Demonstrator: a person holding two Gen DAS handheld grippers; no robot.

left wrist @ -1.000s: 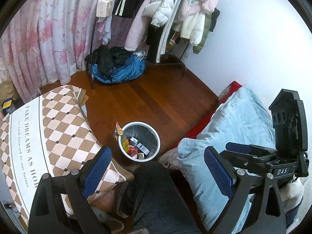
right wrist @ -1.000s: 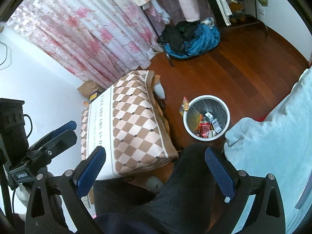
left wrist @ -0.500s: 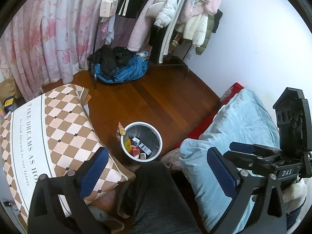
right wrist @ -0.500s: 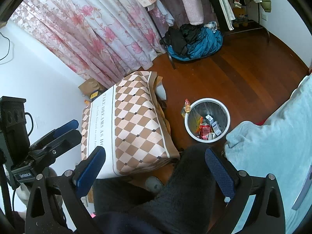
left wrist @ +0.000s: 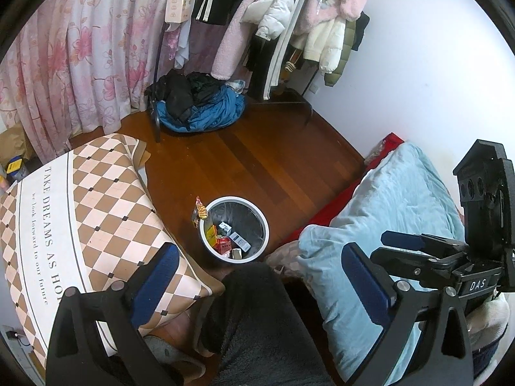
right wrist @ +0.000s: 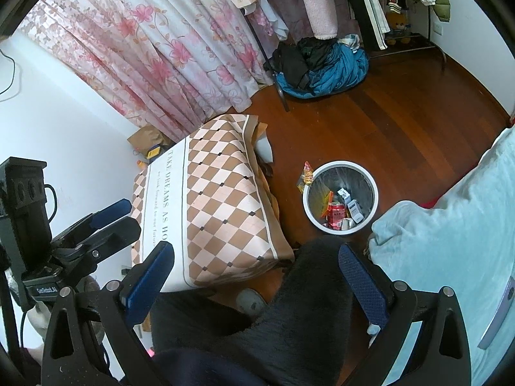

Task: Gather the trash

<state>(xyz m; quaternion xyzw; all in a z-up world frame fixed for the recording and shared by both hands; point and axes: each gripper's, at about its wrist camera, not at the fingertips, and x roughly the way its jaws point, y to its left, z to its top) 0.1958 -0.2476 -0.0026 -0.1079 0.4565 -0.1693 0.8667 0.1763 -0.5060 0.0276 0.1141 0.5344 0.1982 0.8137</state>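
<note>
Above trash bin [left wrist: 234,228]: left hand-held gripper [left wrist: 260,278], right hand-held gripper [right wrist: 256,271] raised, empty, spread.

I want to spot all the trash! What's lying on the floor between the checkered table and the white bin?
A snack wrapper lies there, right against the white bin, seemingly apart from the checkered table. Both views show it.

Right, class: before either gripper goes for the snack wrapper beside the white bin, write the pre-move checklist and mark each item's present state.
1. Left gripper open and empty: ok.
2. Right gripper open and empty: ok.
3. Snack wrapper in sight on the floor, against the bin's outside: ok.
4. White bin upright, with room above the trash inside: ok.
5. Straight path down: not ok, the person's dark-trousered leg lies between the fingers.
6. Wrapper loose, not pinned under the bin: cannot tell.
</note>
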